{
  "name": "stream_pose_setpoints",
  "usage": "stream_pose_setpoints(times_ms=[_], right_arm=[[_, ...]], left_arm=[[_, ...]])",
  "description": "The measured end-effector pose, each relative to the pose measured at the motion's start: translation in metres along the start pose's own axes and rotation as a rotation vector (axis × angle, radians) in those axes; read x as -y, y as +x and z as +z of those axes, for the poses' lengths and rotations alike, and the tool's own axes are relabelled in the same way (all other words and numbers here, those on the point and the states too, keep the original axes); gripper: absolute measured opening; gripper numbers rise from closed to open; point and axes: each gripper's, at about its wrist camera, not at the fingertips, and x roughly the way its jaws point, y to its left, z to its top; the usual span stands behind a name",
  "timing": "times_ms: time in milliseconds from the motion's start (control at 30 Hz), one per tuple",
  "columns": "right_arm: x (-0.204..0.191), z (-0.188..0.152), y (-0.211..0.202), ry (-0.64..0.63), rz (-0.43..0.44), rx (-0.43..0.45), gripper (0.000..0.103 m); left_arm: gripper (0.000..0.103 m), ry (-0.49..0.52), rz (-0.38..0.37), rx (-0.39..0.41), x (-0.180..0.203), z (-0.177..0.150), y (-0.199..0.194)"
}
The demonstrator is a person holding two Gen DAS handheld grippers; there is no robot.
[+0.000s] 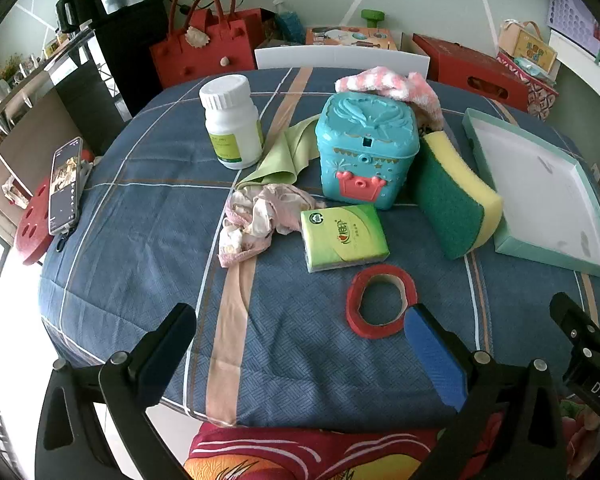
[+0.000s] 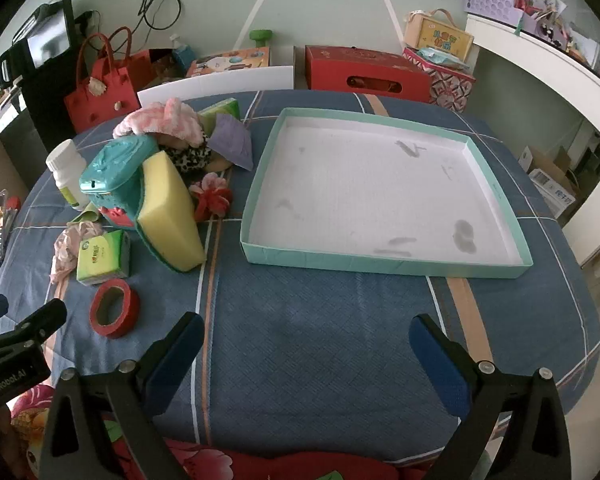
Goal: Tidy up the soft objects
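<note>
On the blue plaid tablecloth lie soft things: a yellow-green sponge [image 1: 456, 200] [image 2: 170, 212], a crumpled pink cloth [image 1: 256, 216] [image 2: 70, 244], a green tissue pack [image 1: 342, 236] [image 2: 104, 258], a green cloth [image 1: 288, 156], a pink striped fluffy towel [image 1: 392, 86] [image 2: 168, 122], a purple cloth [image 2: 232, 140] and a red fabric flower [image 2: 214, 198]. A shallow teal tray [image 2: 380, 262] [image 1: 548, 256] with a white floor holds nothing. My left gripper [image 1: 300, 332] hovers open near the table's front edge, beside the red tape roll [image 1: 380, 300] [image 2: 114, 308]. My right gripper [image 2: 306, 340] hangs open before the tray.
A teal plastic box [image 1: 364, 148] [image 2: 116, 176] and a white pill bottle [image 1: 232, 120] [image 2: 66, 174] stand among the soft things. A phone [image 1: 64, 184] rests on a red stand at the left. Red bags and boxes [image 2: 364, 72] line the wall behind.
</note>
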Motion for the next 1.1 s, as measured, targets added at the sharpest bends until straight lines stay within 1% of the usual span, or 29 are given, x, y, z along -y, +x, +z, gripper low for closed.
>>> stream_pose_setpoints(times_ms=[1100], right_arm=[[-0.0005,0.0008,0.0016,-0.004,-0.003,-0.005,0.103]], left_arm=[[0.103,0.005,0.01,-0.012,0.0003,0.0005,0.003]])
